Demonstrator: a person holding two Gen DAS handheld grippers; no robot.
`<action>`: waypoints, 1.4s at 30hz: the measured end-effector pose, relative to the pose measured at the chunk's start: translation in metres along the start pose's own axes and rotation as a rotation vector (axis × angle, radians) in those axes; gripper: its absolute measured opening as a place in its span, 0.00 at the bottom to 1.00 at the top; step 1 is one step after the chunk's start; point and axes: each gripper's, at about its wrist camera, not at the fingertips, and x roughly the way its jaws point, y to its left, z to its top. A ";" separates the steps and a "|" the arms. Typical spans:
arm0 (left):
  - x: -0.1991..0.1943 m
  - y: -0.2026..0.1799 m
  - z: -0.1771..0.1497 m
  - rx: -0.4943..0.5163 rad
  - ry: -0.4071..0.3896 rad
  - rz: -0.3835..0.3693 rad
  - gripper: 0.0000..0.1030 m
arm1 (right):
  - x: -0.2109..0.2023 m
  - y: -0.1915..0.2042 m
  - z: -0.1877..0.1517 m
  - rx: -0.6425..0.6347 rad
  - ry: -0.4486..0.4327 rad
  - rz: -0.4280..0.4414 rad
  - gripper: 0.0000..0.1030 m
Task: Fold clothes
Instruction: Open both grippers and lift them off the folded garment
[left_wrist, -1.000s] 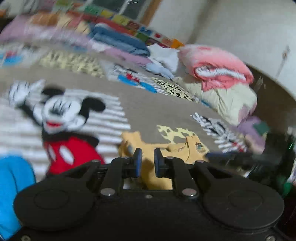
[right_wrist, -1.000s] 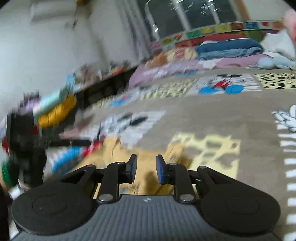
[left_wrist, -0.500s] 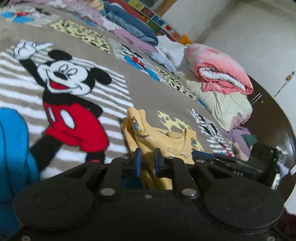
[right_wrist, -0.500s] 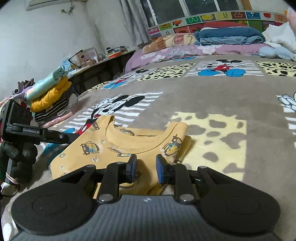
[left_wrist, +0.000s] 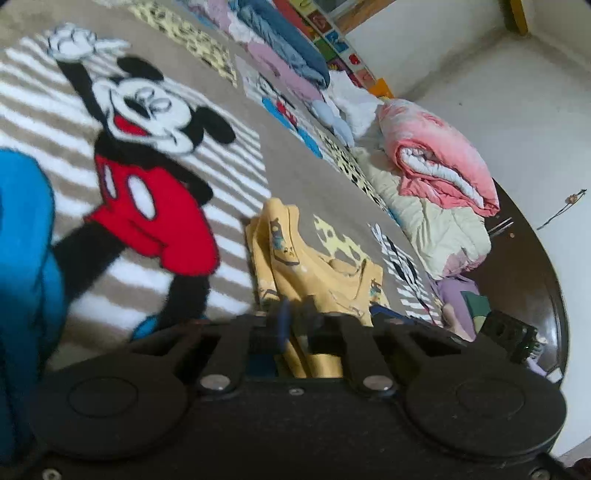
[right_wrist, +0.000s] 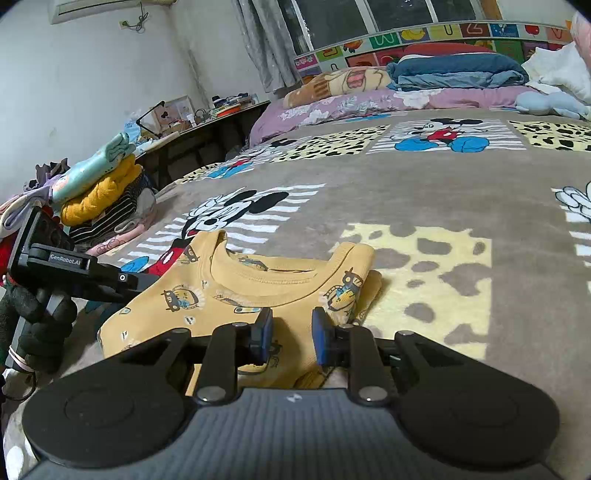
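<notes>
A small yellow shirt (right_wrist: 258, 295) printed with little cartoon cars lies on a bed covered by a grey-brown blanket (right_wrist: 424, 192) with cartoon-mouse panels and spotted yellow patches. In the right wrist view the shirt lies mostly flat, its neckline just ahead of the jaws and its body running back under them.

The right gripper (right_wrist: 291, 334) hangs low over the shirt with its jaws a narrow way apart. Yellow cloth shows in the gap between the blue pads (right_wrist: 264, 334), but whether the pads press on it or only hover above it cannot be told.

The left gripper (left_wrist: 295, 314) is tilted and its view is somewhat blurred. Its jaws are closing, drawn almost together, and a fold of the yellow shirt (left_wrist: 314, 273) runs up between them from below, so they pinch the cloth at its near edge. Ahead of these jaws the shirt rises in a bunched ridge, with one sleeve standing up to the left of the ridge. In the right wrist view the left gripper (right_wrist: 122, 282) comes in from the left, held by a hand in a dark glove (right_wrist: 37, 325), its tip at the shirt's left edge.

Far ahead of the left jaws and to their right, rolled quilts (left_wrist: 436, 158) in pink and cream are piled at the bed's edge. Far left of the right jaws sits a stack of folded clothes (right_wrist: 99, 188), and beyond the right jaws more bedding (right_wrist: 454, 72) is heaped under a window.
</notes>
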 end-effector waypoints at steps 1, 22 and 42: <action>-0.006 -0.001 -0.001 0.006 -0.020 0.003 0.00 | 0.000 0.000 0.000 0.001 0.000 0.001 0.24; 0.022 -0.037 -0.002 0.360 -0.070 0.276 0.10 | -0.018 -0.012 0.007 0.073 -0.075 -0.038 0.30; 0.017 -0.070 -0.029 0.544 -0.033 0.145 0.38 | -0.050 0.003 0.006 -0.169 -0.029 -0.034 0.30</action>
